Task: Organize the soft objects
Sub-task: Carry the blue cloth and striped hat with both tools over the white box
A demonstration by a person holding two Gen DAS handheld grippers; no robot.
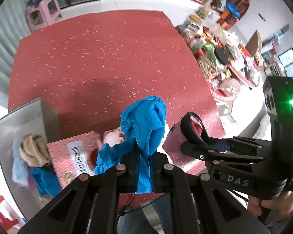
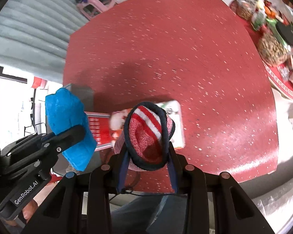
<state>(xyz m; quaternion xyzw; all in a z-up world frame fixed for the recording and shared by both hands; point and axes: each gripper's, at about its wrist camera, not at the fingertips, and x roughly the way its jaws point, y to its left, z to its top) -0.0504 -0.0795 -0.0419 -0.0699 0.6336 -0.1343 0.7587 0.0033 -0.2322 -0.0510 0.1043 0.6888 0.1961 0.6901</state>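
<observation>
My left gripper is shut on a crumpled blue cloth and holds it above the red table. It also shows in the right wrist view, with the blue cloth in it. My right gripper is shut on a red, white and navy knitted hat with a dark rim, held above the table. In the left wrist view the right gripper holds the hat beside the blue cloth.
A grey bin at the left table edge holds a beige knit item, a pale cloth and a blue cloth. A red box lies beside it. A round table with packaged goods stands right. Pink stool at back.
</observation>
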